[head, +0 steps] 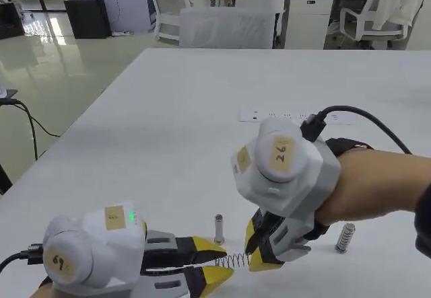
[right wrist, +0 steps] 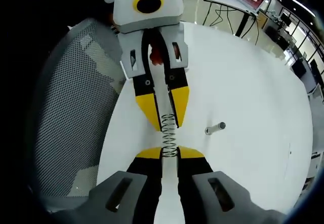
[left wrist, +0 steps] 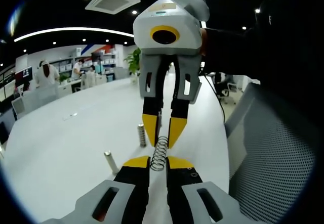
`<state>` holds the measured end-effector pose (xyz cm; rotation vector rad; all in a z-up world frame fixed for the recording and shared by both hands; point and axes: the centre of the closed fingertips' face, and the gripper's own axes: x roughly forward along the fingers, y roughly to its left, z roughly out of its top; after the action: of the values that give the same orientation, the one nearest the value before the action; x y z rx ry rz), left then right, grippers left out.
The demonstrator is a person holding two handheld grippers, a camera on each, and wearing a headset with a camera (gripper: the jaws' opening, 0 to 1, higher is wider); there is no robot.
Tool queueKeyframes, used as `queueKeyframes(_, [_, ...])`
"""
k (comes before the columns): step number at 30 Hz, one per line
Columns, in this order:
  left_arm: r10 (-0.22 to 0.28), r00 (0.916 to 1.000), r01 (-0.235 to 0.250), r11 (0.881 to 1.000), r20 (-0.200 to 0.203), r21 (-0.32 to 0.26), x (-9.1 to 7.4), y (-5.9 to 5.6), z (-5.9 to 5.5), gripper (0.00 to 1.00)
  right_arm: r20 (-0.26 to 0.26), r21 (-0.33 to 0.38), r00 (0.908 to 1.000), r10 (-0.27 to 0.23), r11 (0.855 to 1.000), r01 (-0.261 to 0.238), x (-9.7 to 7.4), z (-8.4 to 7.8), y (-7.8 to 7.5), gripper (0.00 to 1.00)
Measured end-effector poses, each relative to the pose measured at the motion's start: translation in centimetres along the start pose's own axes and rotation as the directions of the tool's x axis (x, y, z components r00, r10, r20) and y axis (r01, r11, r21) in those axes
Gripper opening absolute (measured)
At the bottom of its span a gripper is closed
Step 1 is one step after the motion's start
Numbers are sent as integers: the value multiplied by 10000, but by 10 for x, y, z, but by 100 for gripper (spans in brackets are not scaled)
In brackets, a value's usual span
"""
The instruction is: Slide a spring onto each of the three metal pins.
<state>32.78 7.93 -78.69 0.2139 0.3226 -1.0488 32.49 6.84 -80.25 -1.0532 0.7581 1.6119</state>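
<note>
Spring (head: 234, 260) between left gripper (head: 222, 263), right gripper (head: 256, 252)

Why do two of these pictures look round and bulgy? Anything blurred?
Left gripper view: fisheye lens bows the table edge and ceiling light; the spring is sharp. Right gripper view: same bulge, chair mesh warped. Head view: undistorted, soft even light, glare on the floor.

Left gripper (head: 222, 261), right gripper (head: 254, 251) — white shells, yellow-tipped jaws, black cables
</note>
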Motion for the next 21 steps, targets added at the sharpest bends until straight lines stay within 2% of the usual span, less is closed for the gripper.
queueKeyframes(15, [-260,9994,259,9996,-220,-69,1,-3,-1,3,107,288,9999,94,9995,-97,0,-3,-1,8])
queueKeyframes(21, [-330,9994,329,9994,-105,-76,1,-5,1,3,228,495,9996,147,9986,-158,1,-5,-1,13])
